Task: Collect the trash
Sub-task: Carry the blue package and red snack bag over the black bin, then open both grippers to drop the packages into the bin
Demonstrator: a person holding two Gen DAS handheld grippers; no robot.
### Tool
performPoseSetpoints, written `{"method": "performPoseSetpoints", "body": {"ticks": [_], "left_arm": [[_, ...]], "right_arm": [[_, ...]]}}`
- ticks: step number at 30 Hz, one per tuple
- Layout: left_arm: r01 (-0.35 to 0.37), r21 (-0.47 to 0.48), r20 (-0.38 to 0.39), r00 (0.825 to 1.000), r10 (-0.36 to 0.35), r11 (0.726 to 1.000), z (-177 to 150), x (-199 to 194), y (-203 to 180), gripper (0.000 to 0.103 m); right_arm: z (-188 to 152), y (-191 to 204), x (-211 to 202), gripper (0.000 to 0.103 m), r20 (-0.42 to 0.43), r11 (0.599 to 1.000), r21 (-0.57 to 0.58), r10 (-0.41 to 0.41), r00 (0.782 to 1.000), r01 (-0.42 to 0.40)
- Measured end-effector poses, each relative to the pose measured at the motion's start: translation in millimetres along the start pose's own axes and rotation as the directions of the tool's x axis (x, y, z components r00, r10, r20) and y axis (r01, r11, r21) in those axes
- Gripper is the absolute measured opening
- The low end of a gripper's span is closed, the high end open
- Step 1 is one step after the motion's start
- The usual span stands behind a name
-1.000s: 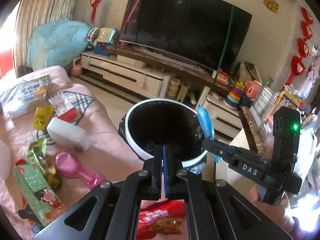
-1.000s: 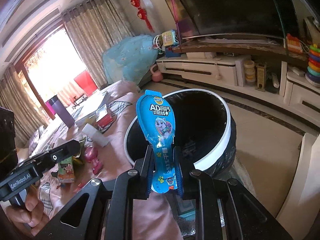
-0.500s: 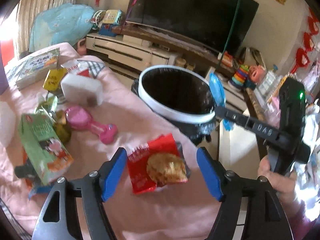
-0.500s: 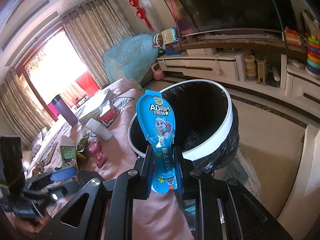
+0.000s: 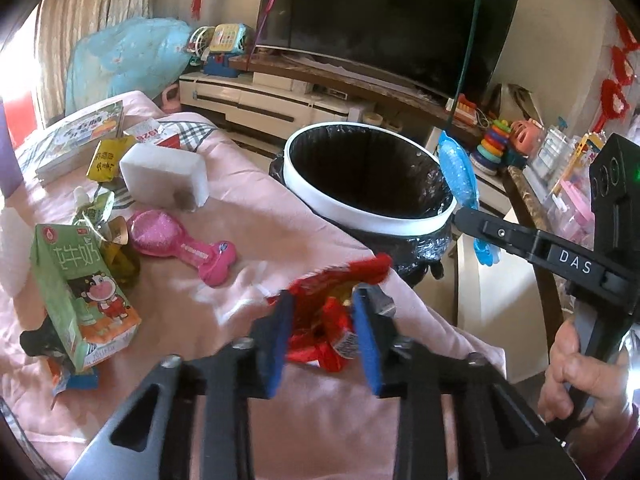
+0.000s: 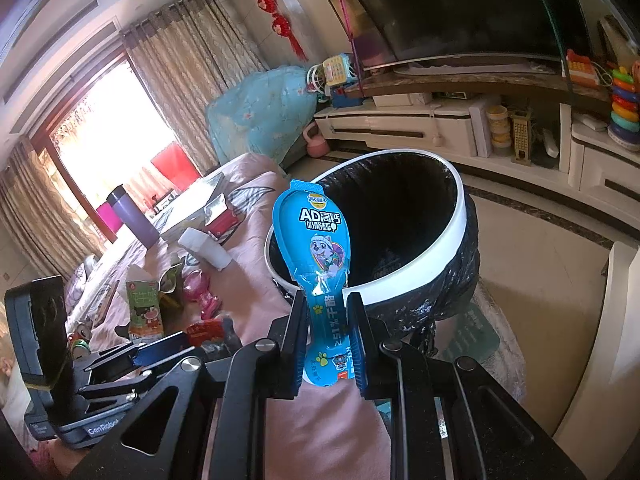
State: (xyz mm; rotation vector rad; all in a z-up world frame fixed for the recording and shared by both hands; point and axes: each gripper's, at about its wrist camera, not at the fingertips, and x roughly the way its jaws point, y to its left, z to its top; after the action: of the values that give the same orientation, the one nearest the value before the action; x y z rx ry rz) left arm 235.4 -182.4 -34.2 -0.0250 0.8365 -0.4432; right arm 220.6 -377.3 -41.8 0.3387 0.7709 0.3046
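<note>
A black-lined trash bin with a white rim (image 5: 362, 216) (image 6: 436, 264) stands by the pink-covered table. My right gripper (image 6: 327, 308) is shut on a blue spoon-shaped snack wrapper (image 6: 316, 240), held upright at the bin's near rim; it also shows in the left wrist view (image 5: 458, 172). My left gripper (image 5: 324, 312) has closed around a crumpled red snack wrapper (image 5: 332, 300) on the pink cloth, its blue pads (image 5: 282, 332) pressing both sides.
On the cloth lie a green milk carton (image 5: 80, 284), a pink spoon-shaped wrapper (image 5: 176, 240), a white foam block (image 5: 164, 176), a yellow packet (image 5: 106, 158) and a book (image 5: 76, 136). A TV cabinet (image 6: 420, 128) stands behind the bin.
My left gripper opened, dropped over the red wrapper and closed on it, crumpling it. My right gripper holds the blue wrapper steady at the bin.
</note>
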Motion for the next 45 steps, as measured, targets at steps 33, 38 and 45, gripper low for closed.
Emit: {"method": "performPoseSetpoints", "body": {"ticks": [33,38,45], "left_arm": [[0.054,-0.041,0.074,0.996,-0.051,0.998,89,51,4,0.012],[0.048,-0.049,0.062,0.997,-0.045,0.998,104,74,1,0.014],[0.04,-0.085,0.027,0.999,-0.038,0.996,116,98,3,0.049]], "right_arm": [[42,-24,25,0.019,-0.016,0.999,-0.021,-0.031,0.999,0.031],[50,-32,38,0.019,-0.041,0.999,-0.014,-0.037,0.998,0.036],[57,-41,47,0.035,-0.066,0.999,0.002,-0.036,0.997,0.036]]}}
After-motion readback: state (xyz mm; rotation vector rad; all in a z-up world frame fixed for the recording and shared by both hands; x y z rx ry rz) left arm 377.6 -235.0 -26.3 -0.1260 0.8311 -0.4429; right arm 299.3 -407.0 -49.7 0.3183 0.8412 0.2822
